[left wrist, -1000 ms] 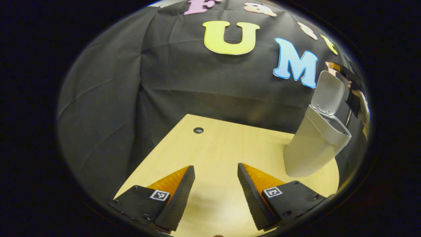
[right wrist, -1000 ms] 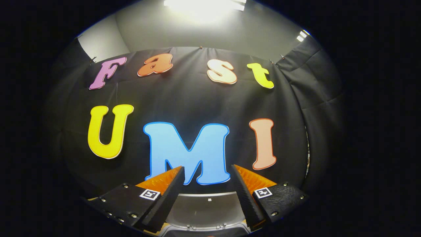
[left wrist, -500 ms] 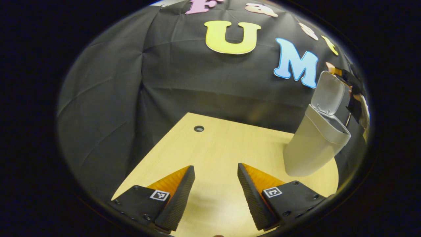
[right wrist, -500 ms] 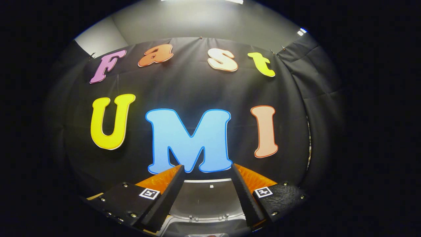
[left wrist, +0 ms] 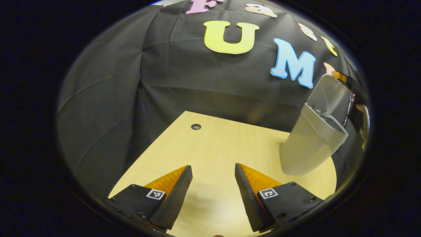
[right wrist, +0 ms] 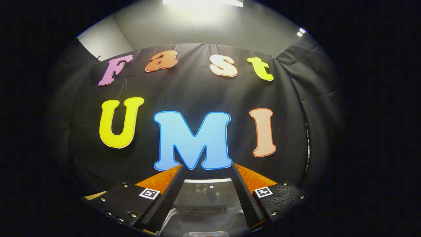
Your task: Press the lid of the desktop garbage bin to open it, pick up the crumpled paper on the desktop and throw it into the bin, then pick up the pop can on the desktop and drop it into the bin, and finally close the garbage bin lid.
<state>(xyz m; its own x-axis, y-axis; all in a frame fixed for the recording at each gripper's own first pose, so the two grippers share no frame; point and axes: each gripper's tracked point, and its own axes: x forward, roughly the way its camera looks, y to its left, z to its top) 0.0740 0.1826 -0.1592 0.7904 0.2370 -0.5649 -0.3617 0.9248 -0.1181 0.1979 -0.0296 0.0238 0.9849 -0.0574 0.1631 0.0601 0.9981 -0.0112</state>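
The grey desktop bin (left wrist: 307,148) stands at the right of the wooden table (left wrist: 210,144), its lid (left wrist: 329,93) raised on the hinge and leaning a little over the mouth. My left gripper (left wrist: 213,167) hovers open over bare tabletop, well left of the bin, with nothing between its fingers. My right gripper (right wrist: 207,167) is open and sits high behind the bin. The lid's inner face (right wrist: 205,194) shows between its fingers, with the bin's rim (right wrist: 197,215) below. One of its fingers (left wrist: 340,76) shows just behind the lid's top edge.
A small round cable hole (left wrist: 196,126) lies near the table's far left corner. The black cloth wall (left wrist: 184,82) hangs right behind the table. The table's rounded right edge (left wrist: 332,168) passes just beside the bin.
The right gripper has come lower and closer over the lid, whose hinge now sits higher in its view. The lid leans slightly more forward. The left gripper has hardly shifted.
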